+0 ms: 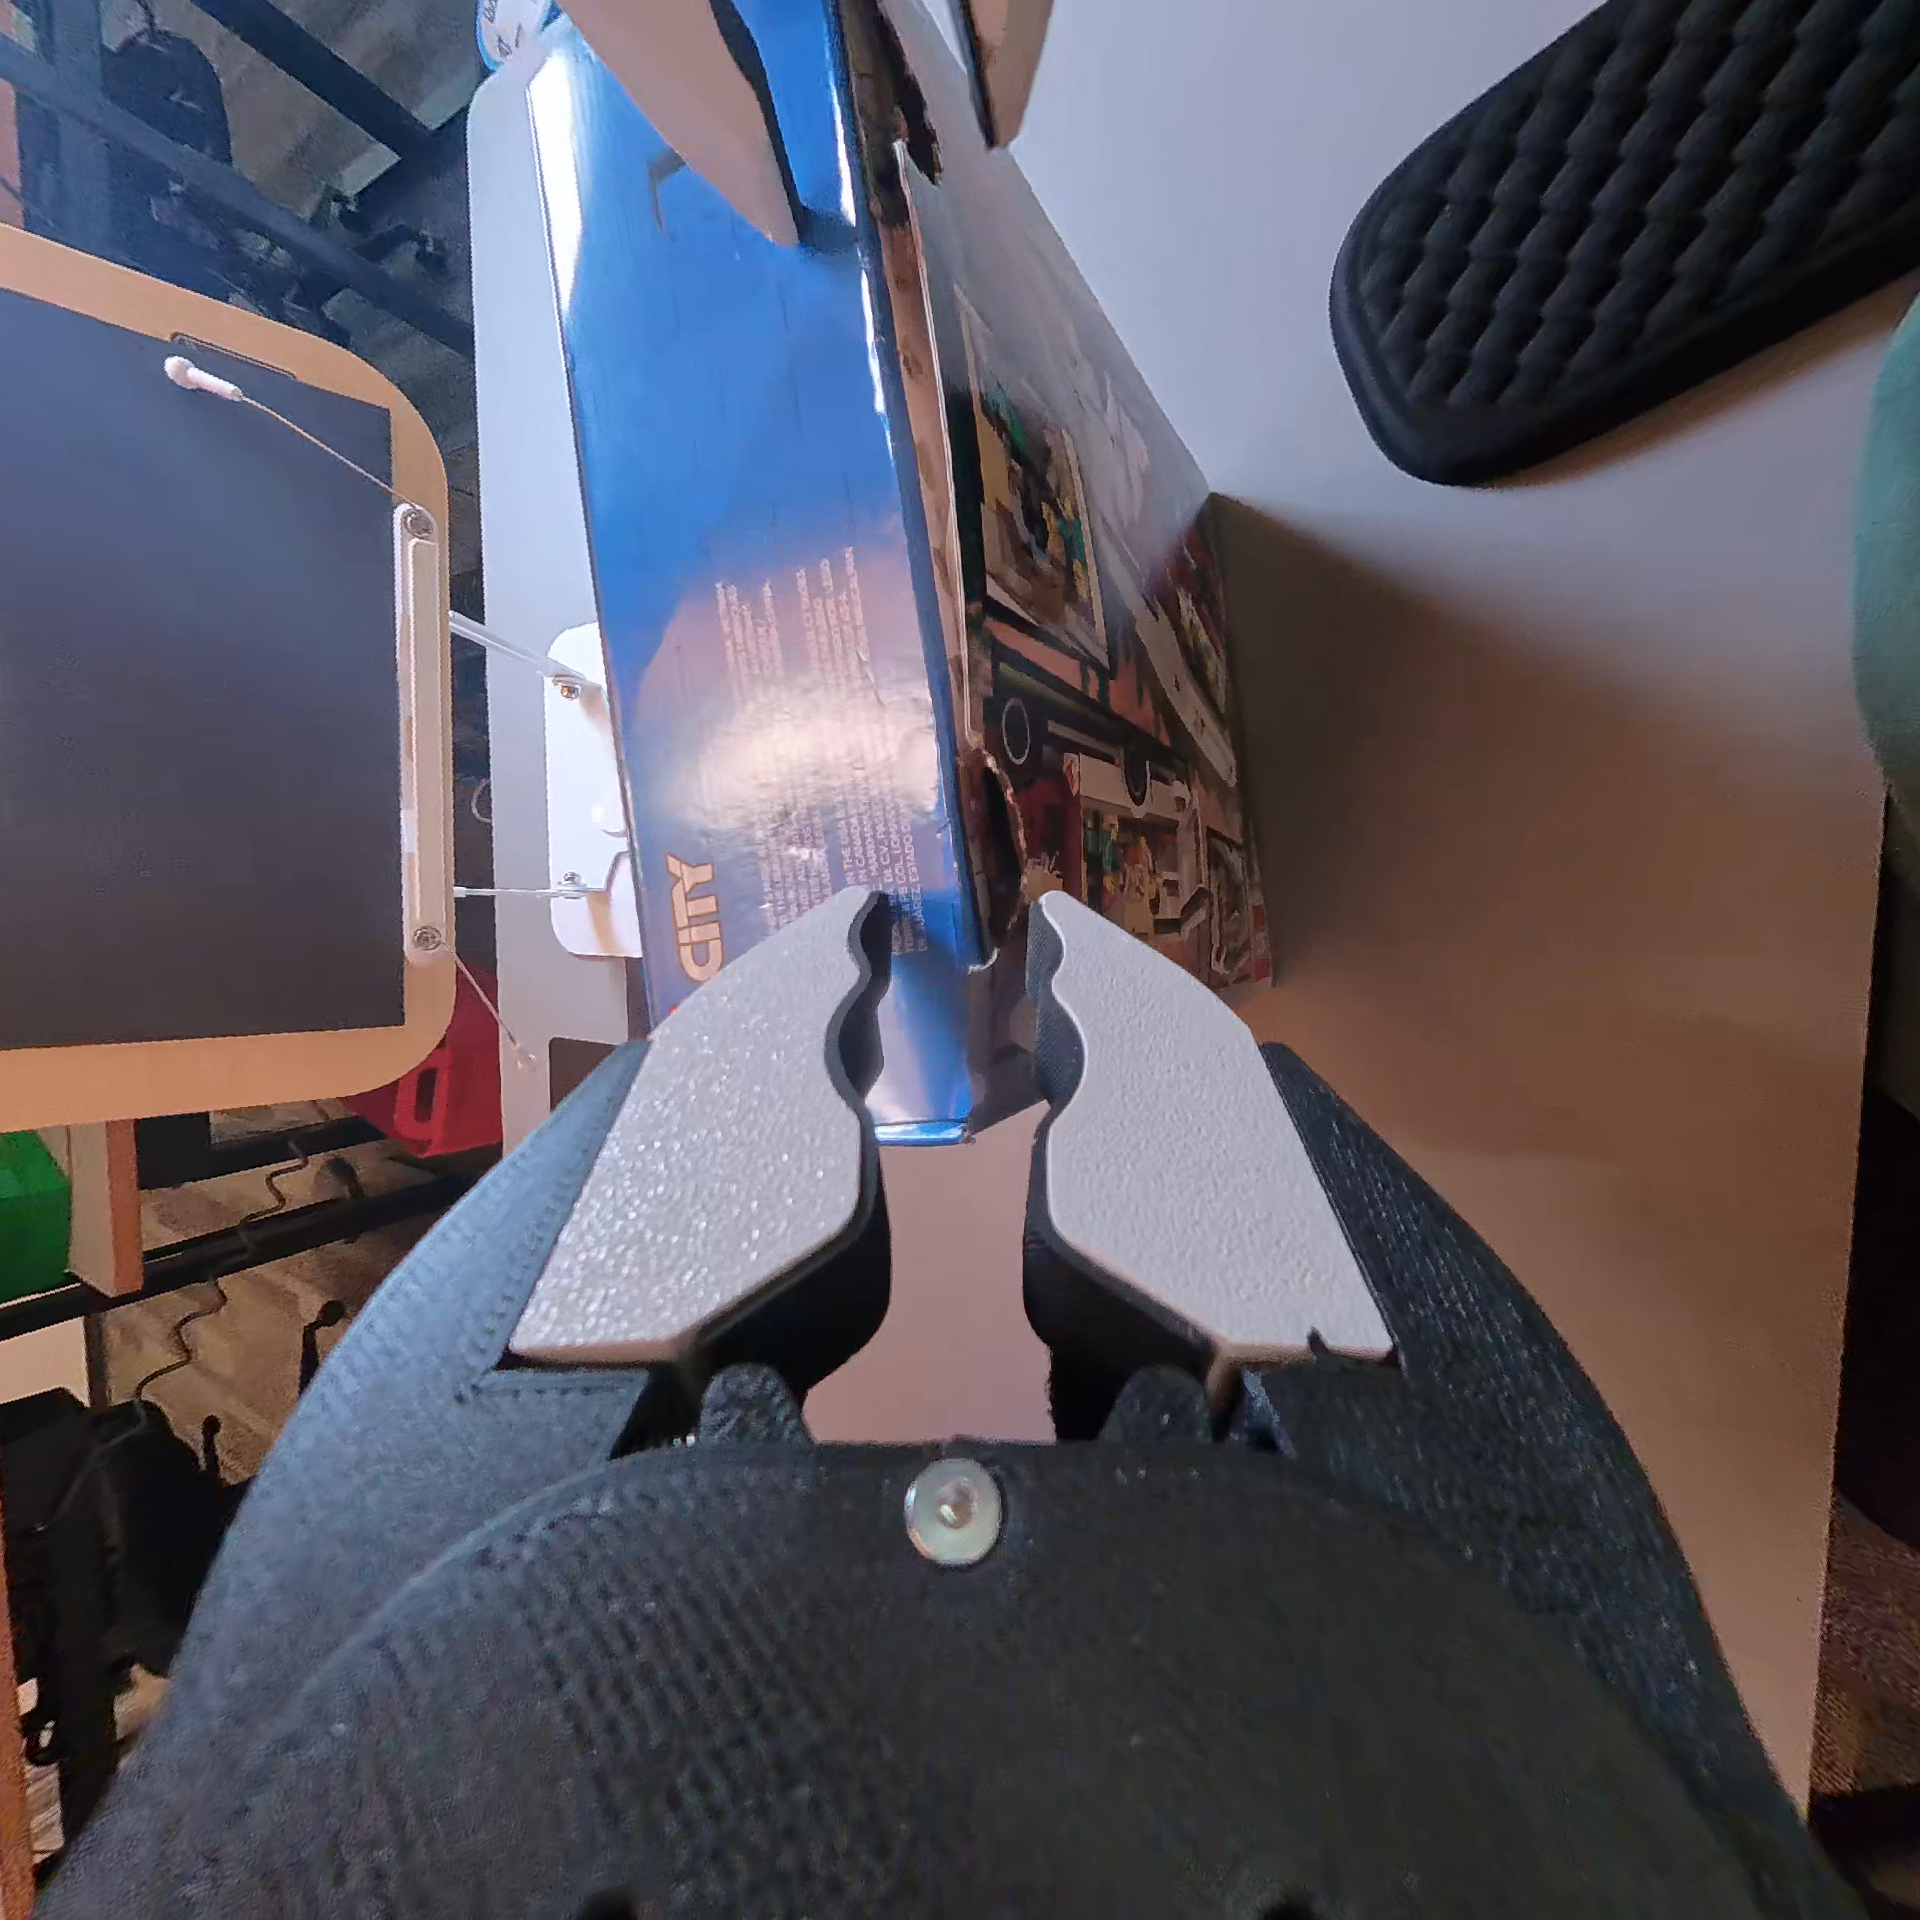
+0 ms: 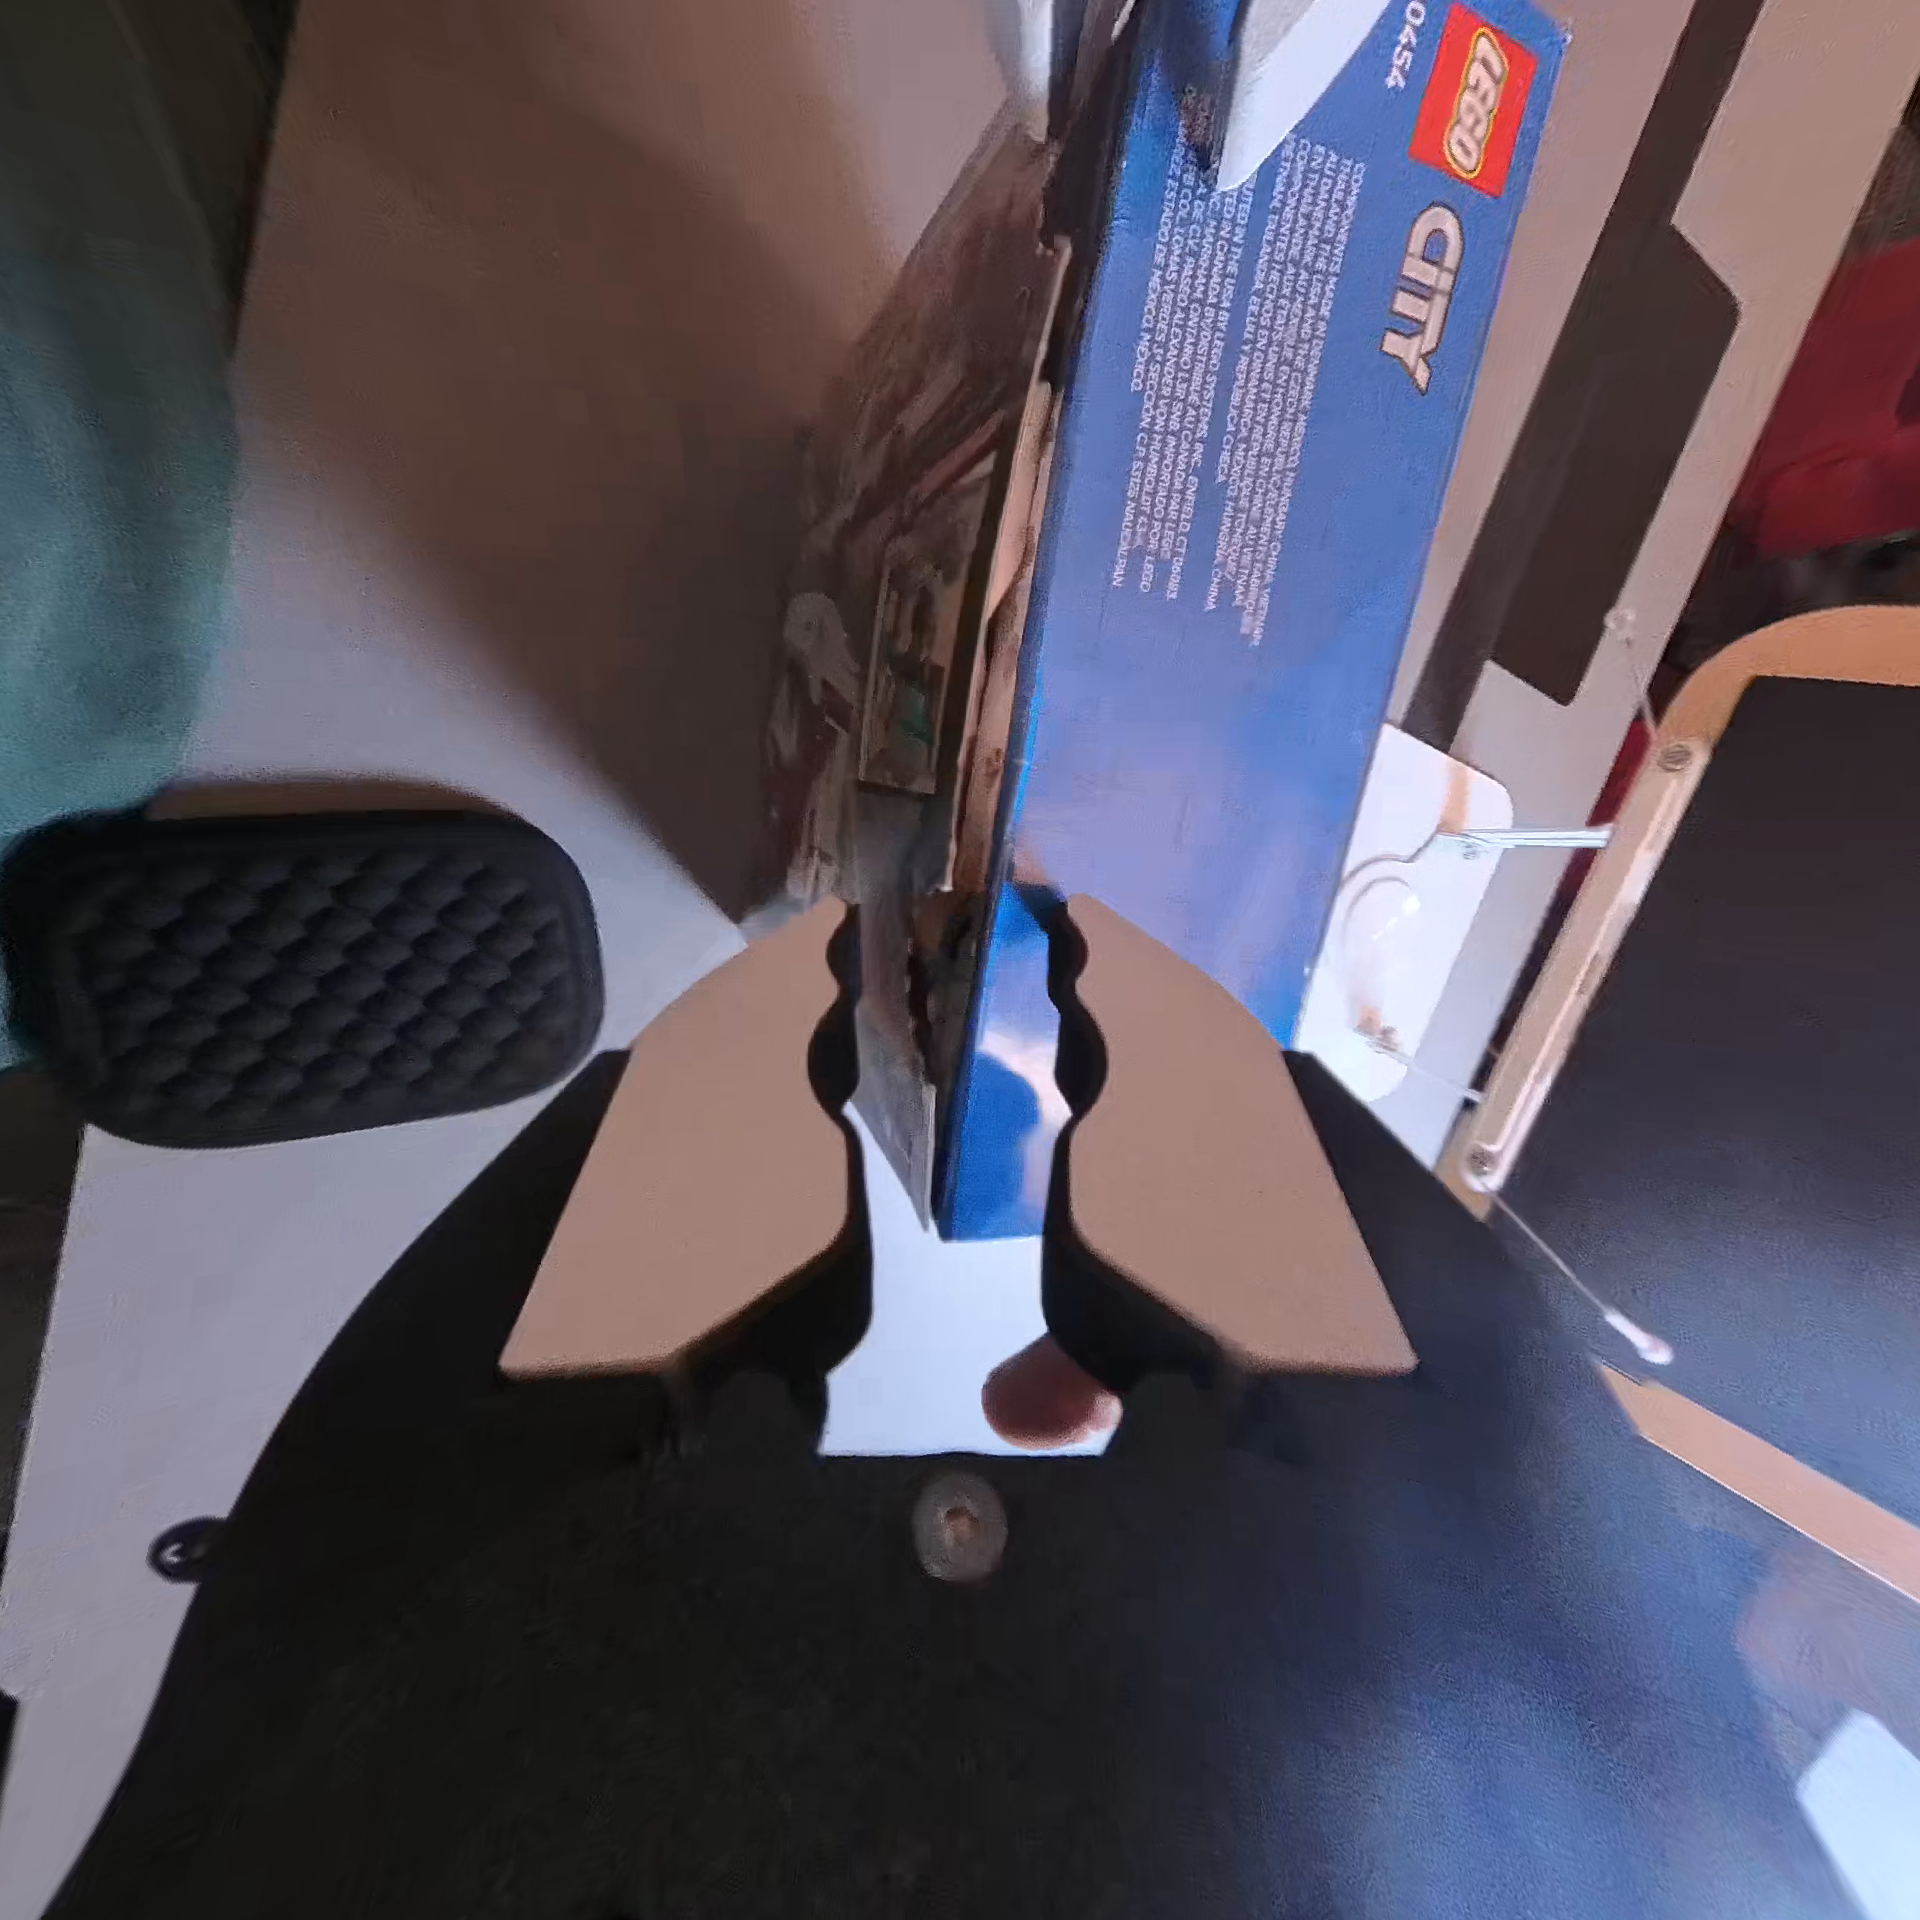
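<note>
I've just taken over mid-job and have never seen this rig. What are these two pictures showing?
There is no robot arm: a person carries a two-finger hand-held gripper in each hand, with a camera looking along its fingers. One picture comes from the left hand-held gripper, the other from the right hand-held gripper. Each has one end of a blue toy box between its fingers; whether the pads press on it isn't clear. The light table also carries a black padded rest.

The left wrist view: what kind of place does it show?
Probably a home room or playroom: a wood-framed black chalkboard stands beside a white table, on which a blue cardboard toy box stands on edge.
</note>
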### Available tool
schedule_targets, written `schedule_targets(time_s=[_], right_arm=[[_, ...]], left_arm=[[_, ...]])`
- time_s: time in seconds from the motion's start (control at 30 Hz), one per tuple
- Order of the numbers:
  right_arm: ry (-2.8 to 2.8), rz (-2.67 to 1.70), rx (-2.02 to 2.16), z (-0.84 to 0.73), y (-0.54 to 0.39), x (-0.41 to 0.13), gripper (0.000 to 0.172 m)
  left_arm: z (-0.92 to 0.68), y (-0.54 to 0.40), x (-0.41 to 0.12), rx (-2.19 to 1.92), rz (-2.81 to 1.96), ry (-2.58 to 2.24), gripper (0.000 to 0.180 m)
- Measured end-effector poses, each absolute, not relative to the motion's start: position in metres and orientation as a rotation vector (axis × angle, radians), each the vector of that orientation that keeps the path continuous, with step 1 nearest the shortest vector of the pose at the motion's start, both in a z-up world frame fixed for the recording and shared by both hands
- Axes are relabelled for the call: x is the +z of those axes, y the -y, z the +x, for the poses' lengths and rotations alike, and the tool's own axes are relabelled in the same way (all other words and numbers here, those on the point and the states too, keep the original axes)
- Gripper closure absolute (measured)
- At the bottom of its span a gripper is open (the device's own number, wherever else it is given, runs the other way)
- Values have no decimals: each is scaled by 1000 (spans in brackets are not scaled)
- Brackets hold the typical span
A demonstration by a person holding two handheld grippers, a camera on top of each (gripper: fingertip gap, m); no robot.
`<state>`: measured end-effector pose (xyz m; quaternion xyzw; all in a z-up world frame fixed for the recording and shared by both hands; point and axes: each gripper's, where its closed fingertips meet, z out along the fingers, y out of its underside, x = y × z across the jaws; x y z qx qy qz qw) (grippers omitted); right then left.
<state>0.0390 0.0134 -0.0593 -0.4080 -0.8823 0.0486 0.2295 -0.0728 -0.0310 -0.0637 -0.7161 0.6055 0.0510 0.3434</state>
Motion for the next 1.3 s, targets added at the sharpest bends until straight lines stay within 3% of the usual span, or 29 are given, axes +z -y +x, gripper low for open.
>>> schedule_targets(time_s=[0.07,0.37,0.6,0.7,0.83,1.0,1.07,1.13,1.3], right_arm=[[2401,-1089,27,36,-17,-60,147],[2378,-1106,31,32,-19,-68,157],[2357,-1089,1,35,-19,-64,150],[2298,-1034,-67,45,-18,-60,136],[2056,-985,30,63,-20,-42,128],[1852,-1060,200,92,-16,-56,129],[1811,-1092,266,95,-10,-75,134],[1758,-1151,375,95,-2,-97,141],[1511,-1344,744,87,12,-145,134]], left_arm=[[-73,31,-64,130,-1861,-1578,155],[-73,30,-67,112,-1880,-1562,159],[-73,29,-60,56,-1825,-1468,155],[-77,33,-50,13,-1739,-1347,112],[-98,41,-37,-196,-1577,-1059,77],[-100,14,-131,-562,-1629,-885,51],[-87,1,-161,-570,-1614,-922,52],[-76,-9,-167,-536,-1557,-940,66],[-68,-20,-167,-427,-1590,-839,77]])
